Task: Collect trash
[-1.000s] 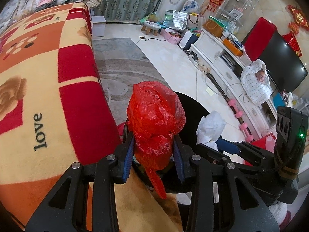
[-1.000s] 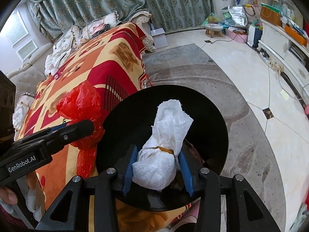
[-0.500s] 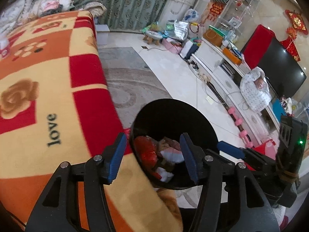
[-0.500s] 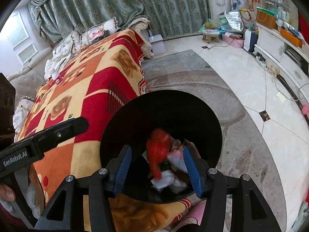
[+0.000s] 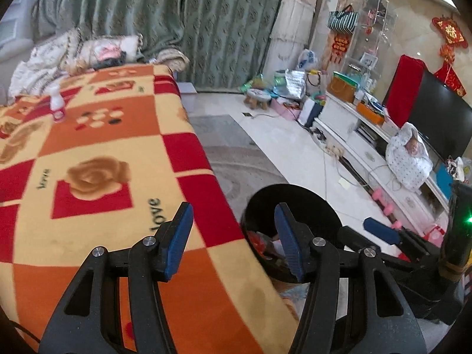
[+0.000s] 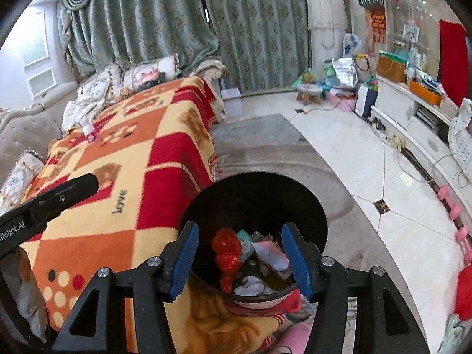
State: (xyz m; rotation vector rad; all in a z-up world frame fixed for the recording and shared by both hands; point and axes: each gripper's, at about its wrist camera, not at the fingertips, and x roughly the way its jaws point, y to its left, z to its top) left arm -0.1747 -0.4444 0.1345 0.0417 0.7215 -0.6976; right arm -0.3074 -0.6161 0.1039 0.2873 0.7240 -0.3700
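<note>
A black round bin stands on the floor against the edge of the checked blanket. Inside it lie a crumpled red plastic bag, a white paper wad and other scraps. My right gripper hangs open above the bin's near rim with nothing between its blue pads. My left gripper is open too and holds nothing, hovering over the blanket's edge with the bin to its right. A small white bottle with a pink cap stands far back on the blanket.
A grey rug and a pale tiled floor spread beyond the bin. A white TV cabinet with cables runs along the right. Pink dumbbells lie beside it. A wooden stool and bags sit by the green curtains. Cushions line the sofa at the back left.
Both grippers let go: the red bag and the white wad dropped into the bin. Both jaws spread, and the grippers rose and tilted up, showing more of the room.
</note>
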